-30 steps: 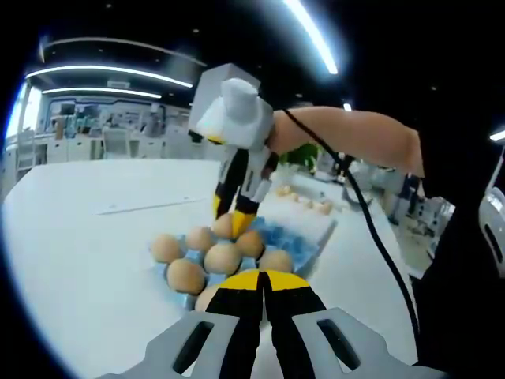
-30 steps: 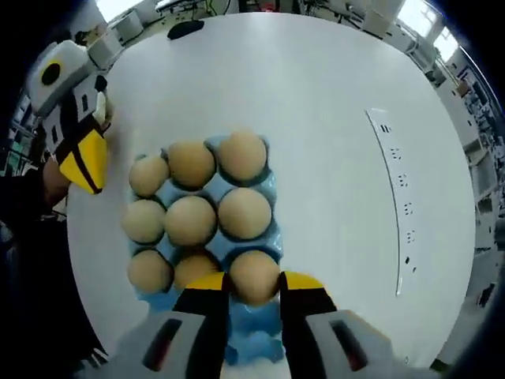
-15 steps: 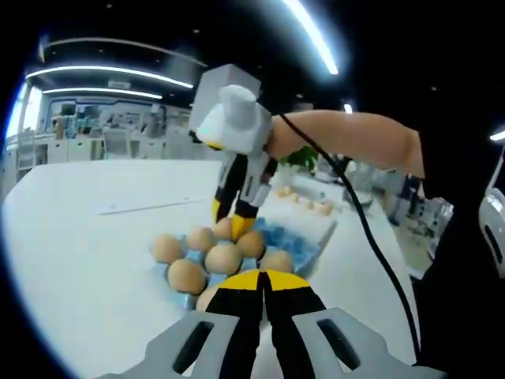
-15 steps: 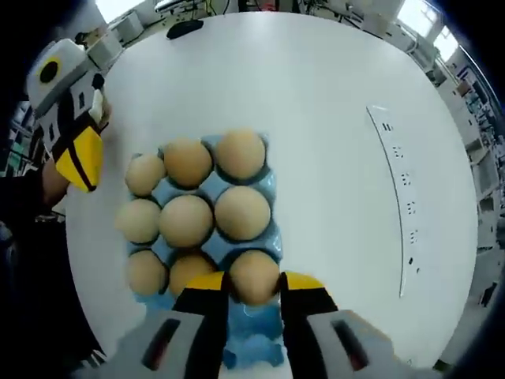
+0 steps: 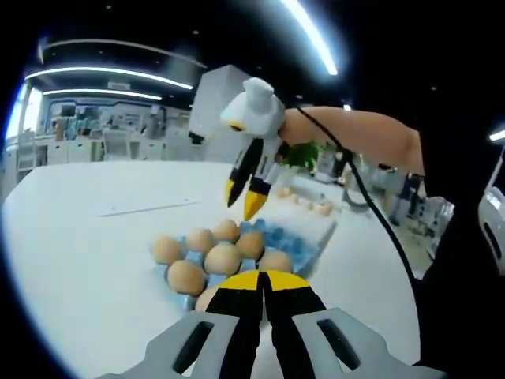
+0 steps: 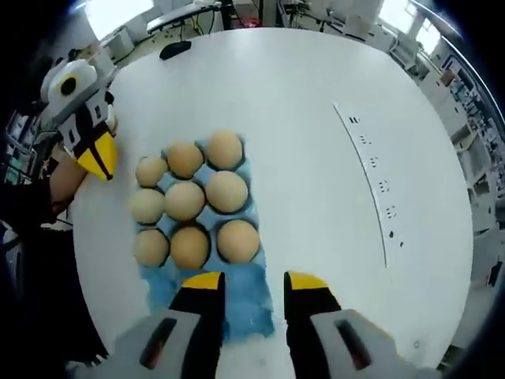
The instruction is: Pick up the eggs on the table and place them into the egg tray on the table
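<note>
1. Egg tray [image 6: 237, 288]: blue, lying on the white tabletop [image 6: 316, 134]; its rows near the right claw are bare.
2. Eggs [image 6: 185, 201]: nine brown eggs seated in the tray in three rows of three, each in its own cup. The nearest [image 6: 237, 241] sits just ahead of the right claw's tips.
3. Right claw [image 6: 254, 282]: jaws spread, nothing between them, poised above the tray's bare end.
4. Left claw [image 5: 266, 280]: yellow tips pressed together, apparently empty; low beside the tray.
5. Loose eggs [image 5: 312, 204]: small pale shapes far across the tabletop, possibly more eggs; too small to confirm.
6. Progress, as judged: nine placed, empty cups remaining; the task looks well advanced, not finished.
</note>
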